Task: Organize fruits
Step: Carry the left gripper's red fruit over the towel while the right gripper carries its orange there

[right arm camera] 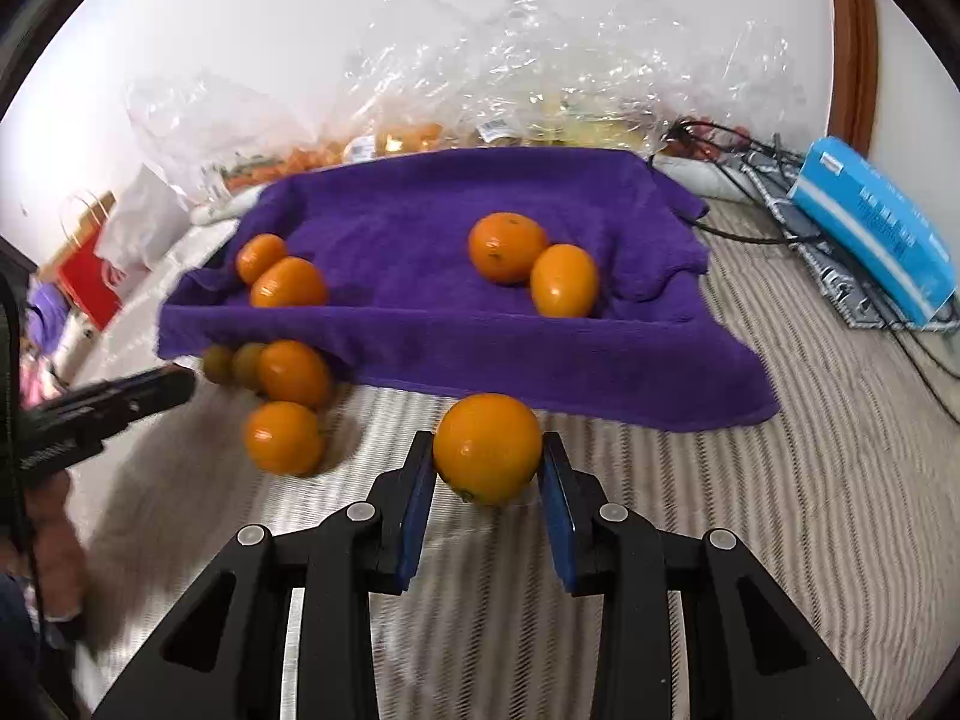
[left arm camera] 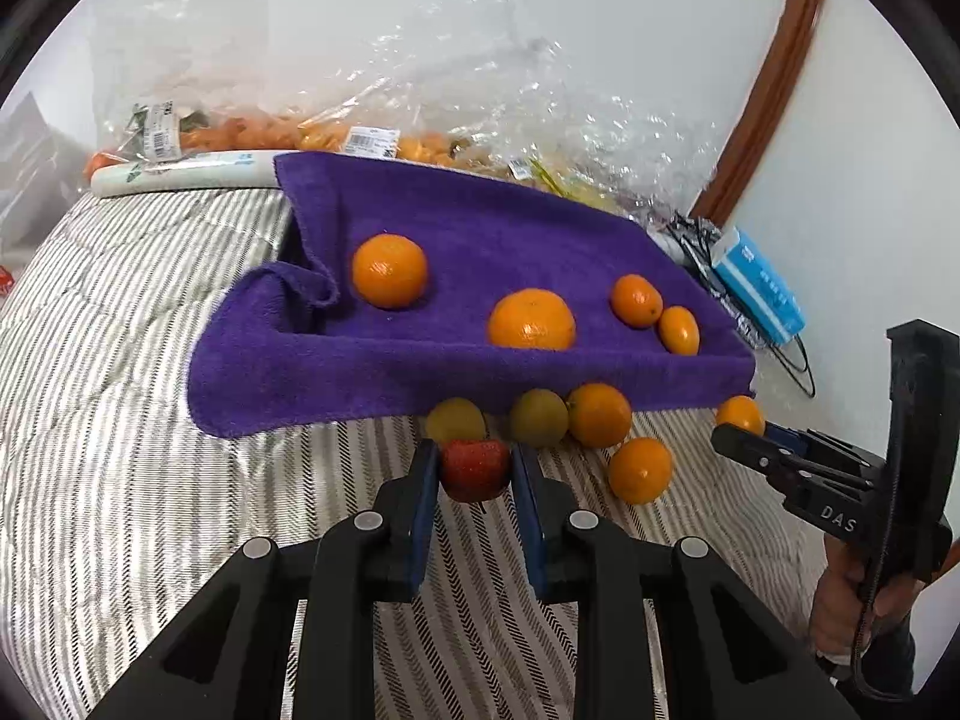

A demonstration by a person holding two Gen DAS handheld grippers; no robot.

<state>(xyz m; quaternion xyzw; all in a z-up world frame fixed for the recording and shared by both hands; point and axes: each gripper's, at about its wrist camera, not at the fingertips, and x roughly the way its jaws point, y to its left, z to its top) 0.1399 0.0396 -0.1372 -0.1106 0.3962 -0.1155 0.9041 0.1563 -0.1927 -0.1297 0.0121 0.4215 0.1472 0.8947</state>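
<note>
- Left wrist view: left hand-held gripper closed on a strawberry, blue pads pressing both sides, just above the striped bedcover.
- Beyond the strawberry at 12 o'clock: two yellow-green fruits touching the towel's near hem, an orange beside them at 1 o'clock, another orange nearer, at 2 o'clock.
- Purple towel spread farther back at 12 o'clock, carrying four oranges: one at 11 o'clock, one near centre, two small ones touching at 1 o'clock.
- Right hand-held gripper seen at 3 o'clock, gripping a small orange at its tip; hand on its handle.
- Right wrist view: right hand-held gripper clamped on an orange, left pad touching the fruit; contact on the right side hard to tell.
- Same towel straight ahead at 12 o'clock, its hem just behind the held orange.
- Clear plastic bags of fruit against the wall at 12 o'clock, behind the towel.
- Blue box and cables at 2 o'clock on the bedcover.
- Left hand-held gripper visible at 9 o'clock in this view, pointing toward the loose fruit by the hem.
</note>
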